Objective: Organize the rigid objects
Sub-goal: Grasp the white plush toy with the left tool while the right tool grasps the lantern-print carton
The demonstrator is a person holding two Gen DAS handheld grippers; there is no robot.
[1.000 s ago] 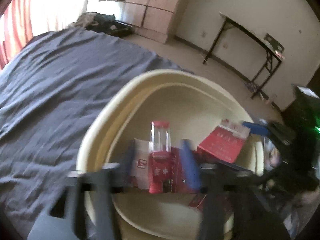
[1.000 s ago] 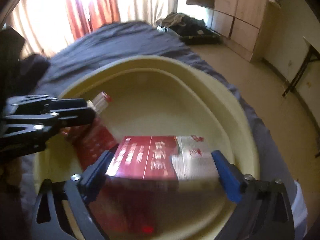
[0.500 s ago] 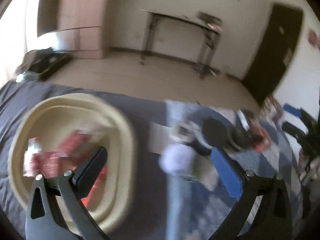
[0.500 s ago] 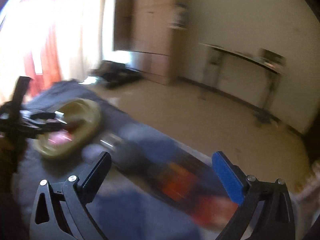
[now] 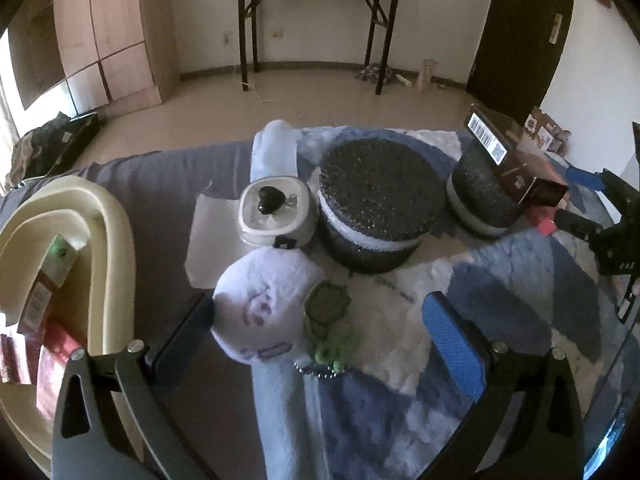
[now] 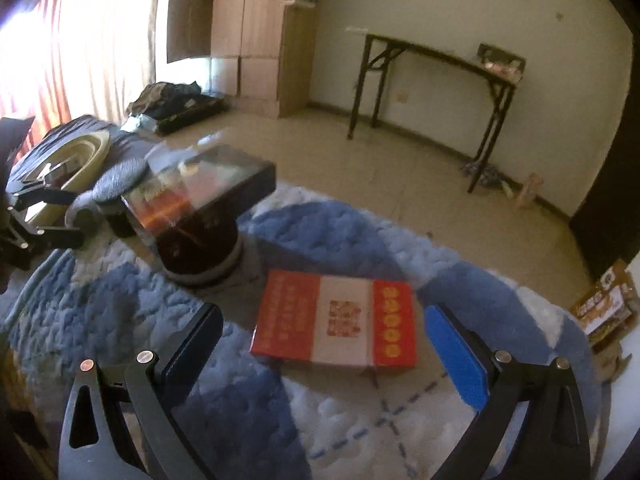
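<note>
My left gripper is open and empty above a white plush toy on the bed. The cream basin sits at the left with red boxes inside. My right gripper is open and empty, just in front of a flat red-and-white box lying on the blue-and-white blanket. A dark brown box rests tilted on a round black container; it also shows in the left wrist view.
A larger round black container and a white lidded pot stand mid-bed. A black folding table and wooden wardrobe line the far wall. Brown boxes sit at the right.
Both grippers have swung away from the basin to the right side of the bed. The left let go of the red bottle and the right let go of the red box; both are empty.
</note>
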